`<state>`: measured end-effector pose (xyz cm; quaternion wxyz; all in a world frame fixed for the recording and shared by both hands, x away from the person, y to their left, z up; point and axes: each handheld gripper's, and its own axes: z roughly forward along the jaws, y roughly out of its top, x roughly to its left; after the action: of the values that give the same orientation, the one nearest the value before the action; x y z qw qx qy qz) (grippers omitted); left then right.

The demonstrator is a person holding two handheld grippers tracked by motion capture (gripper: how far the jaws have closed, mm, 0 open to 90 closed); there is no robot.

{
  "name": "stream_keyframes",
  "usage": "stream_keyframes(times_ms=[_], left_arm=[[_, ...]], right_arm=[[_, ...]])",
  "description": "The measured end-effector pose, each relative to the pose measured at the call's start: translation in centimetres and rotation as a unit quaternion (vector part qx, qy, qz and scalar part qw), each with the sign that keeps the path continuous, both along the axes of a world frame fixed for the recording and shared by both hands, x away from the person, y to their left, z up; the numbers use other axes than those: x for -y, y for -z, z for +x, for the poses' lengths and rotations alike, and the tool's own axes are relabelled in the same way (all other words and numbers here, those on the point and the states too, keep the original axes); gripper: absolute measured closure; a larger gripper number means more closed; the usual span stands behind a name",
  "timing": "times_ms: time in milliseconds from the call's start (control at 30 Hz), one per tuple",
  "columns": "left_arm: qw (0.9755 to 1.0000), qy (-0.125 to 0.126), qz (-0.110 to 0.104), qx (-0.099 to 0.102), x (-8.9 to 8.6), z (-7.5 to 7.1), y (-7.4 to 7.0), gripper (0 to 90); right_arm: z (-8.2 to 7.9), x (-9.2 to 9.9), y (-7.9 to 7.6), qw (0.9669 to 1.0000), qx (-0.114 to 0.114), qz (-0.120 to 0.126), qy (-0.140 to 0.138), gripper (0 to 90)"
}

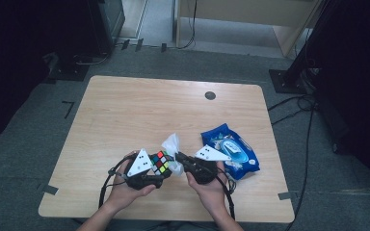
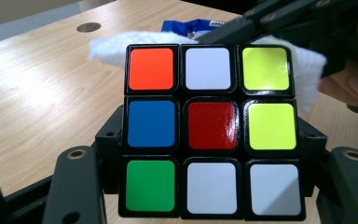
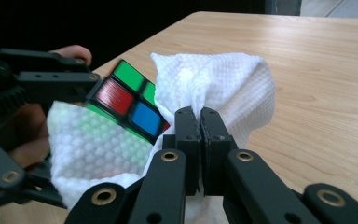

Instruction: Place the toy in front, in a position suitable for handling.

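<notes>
Puzzle cube (image 2: 212,130), centre frame: clamped in left gripper (image 1: 155,169), steadied for wiping. White wet wipe (image 3: 214,88) pinched in right gripper (image 3: 200,116), draped against cube. Blue wipes pack (image 1: 231,149), right of centre, near table (image 1: 125,110) front edge

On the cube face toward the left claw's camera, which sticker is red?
The centre sticker of the cube is red; the eight around it are orange, white, yellow, blue and green.
</notes>
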<state>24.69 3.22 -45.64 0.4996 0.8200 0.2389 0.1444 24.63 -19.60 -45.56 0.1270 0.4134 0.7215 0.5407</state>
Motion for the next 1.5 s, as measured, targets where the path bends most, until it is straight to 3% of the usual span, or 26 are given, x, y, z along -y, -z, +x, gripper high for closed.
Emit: stream_keyframes(times_ms=[233, 433, 600, 733, 867, 967, 1033, 1100, 1200, 1433, 1500], left_arm=[[0.9993, -0.020, -0.030, -0.004, -1.5, 0.6, -0.7, 34.2], [0.9991, -0.027, -0.033, -0.006, -1.8, 0.9, -0.6, 34.2], [0.9993, -0.026, -0.028, -0.004, -1.6, 0.8, -0.4, 34.2], [0.9993, -0.027, -0.024, -0.001, -1.5, 0.8, -0.2, 34.2], [0.9994, -0.030, -0.017, 0.007, -1.1, 0.6, 0.1, 34.2], [0.9989, -0.039, -0.009, 0.022, -0.5, 0.2, 0.4, 34.2], [0.9984, -0.043, 0.001, 0.038, -0.1, -0.2, 0.6, 34.2], [0.9982, -0.041, -0.003, 0.043, 0.1, -0.4, 0.6, 34.2], [0.9978, -0.042, 0.000, 0.052, 0.4, -0.6, 0.7, 34.2], [0.9973, -0.038, 0.001, 0.063, 1.0, -1.1, 0.8, 34.1], [0.9978, -0.038, -0.004, 0.053, 0.9, -1.0, 0.8, 34.1]], right_arm=[[1.0, 0.9, 1.6, 0.9988, -0.018, -0.038, 0.023, 89.0], [1.7, 2.6, 1.5, 0.9977, -0.022, -0.025, 0.059, 87.7], [1.3, 2.9, 0.4, 0.9975, -0.017, 0.009, 0.069, 71.2], [0.8, 2.6, -0.9, 0.9950, -0.036, 0.076, 0.054, 54.2], [0.0, 1.5, -2.4, 0.9920, -0.061, 0.104, 0.039, 33.8], [-0.4, 0.3, -2.7, 0.9886, -0.093, 0.117, 0.019, 24.6], [-0.5, -0.4, -2.6, 0.9877, -0.106, 0.113, 0.016, 23.0], [-0.4, -0.8, -2.3, 0.9863, -0.119, 0.112, 0.019, 22.8], [0.0, -1.1, -1.8, 0.9817, -0.141, 0.128, 0.008, 24.0], [0.3, -1.7, -0.9, 0.9766, -0.169, 0.132, 0.012, 30.5], [0.3, -1.5, -0.9, 0.9751, -0.171, 0.141, 0.013, 32.6]])
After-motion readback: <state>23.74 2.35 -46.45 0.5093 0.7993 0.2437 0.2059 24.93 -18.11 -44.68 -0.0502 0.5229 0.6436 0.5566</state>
